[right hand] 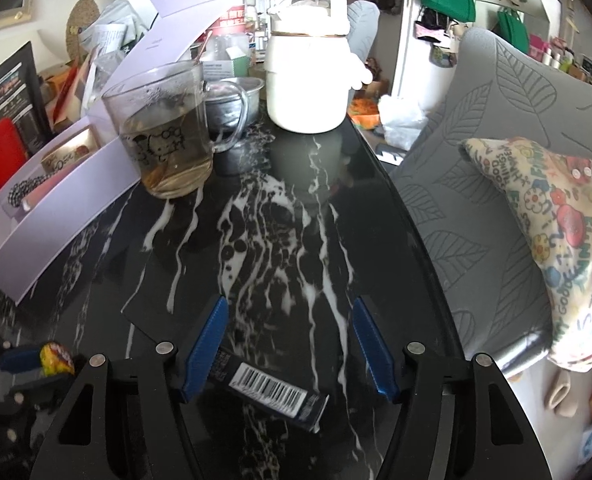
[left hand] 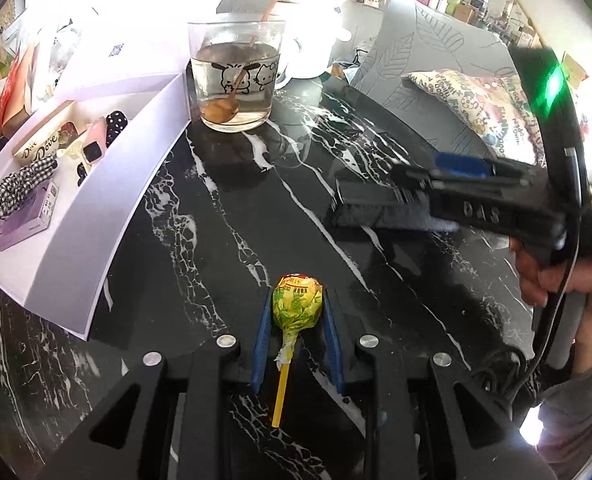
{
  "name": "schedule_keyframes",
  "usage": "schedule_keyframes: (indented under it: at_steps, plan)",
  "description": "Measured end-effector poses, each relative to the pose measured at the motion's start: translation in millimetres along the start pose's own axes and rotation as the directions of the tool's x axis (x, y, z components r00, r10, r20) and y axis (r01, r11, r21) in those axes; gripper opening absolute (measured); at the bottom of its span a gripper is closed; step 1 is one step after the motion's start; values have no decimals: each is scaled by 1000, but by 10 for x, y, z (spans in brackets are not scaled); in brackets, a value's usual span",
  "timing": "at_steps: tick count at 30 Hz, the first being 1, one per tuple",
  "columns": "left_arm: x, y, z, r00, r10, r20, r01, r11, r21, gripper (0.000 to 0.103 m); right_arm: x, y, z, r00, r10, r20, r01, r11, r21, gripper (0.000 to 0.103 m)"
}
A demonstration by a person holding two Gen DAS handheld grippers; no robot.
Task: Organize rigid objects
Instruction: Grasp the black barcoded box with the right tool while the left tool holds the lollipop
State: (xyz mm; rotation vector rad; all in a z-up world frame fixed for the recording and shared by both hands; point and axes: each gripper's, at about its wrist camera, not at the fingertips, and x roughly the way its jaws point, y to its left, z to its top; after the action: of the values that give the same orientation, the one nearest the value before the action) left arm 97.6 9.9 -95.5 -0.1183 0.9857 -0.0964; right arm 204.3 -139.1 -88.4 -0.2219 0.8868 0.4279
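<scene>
The lollipop (left hand: 296,300) in its yellow-green wrapper is gripped by the left tool (left hand: 296,322), whose blue pads press on both sides of its head, with the stick pointing back toward the camera. The right tool (right hand: 287,344) stands half open over a dark box with a barcode (right hand: 271,394); one pad is at the left end of the box, but the other pad is clearly apart from it, so the box is not yet held. I judge that the step in hand is collecting both things for the white tray (left hand: 107,200) at the far left, which already holds a chocolate bar and hair ties. The next move probably calls for closing on the box and then lifting over the tray wall. A glass mug (left hand: 235,80) with liquid stands just beside the far corner of the tray, so the path should stay near. The dark marble surface (left hand: 223,208) between them is open.
</scene>
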Motion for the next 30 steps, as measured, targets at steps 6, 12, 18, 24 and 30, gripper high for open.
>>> schedule_keyframes:
  at_steps: [6,12,18,24,30]
  plan:
    - [-136,18,-52,1000,-5,20,5,1000,-9,25,-160,-5,-262,999,32,-19,-31,999,22,65]
    - [-270,54,-161,1000,-1,20,2,1000,-25,25,-359,72,-493,998,63,-28,-62,998,27,65]
    - [-414,98,-292,1000,3,31,-2,999,-43,25,-544,170,-669,992,123,-22,-122,991,49,65]
    - [-544,159,-371,998,22,51,-19,998,-57,25,-709,334,-686,983,184,11,-185,981,60,65]
    - [-635,252,-472,997,47,58,-43,996,-77,25,-648,527,-714,981,193,-15,-192,981,24,60]
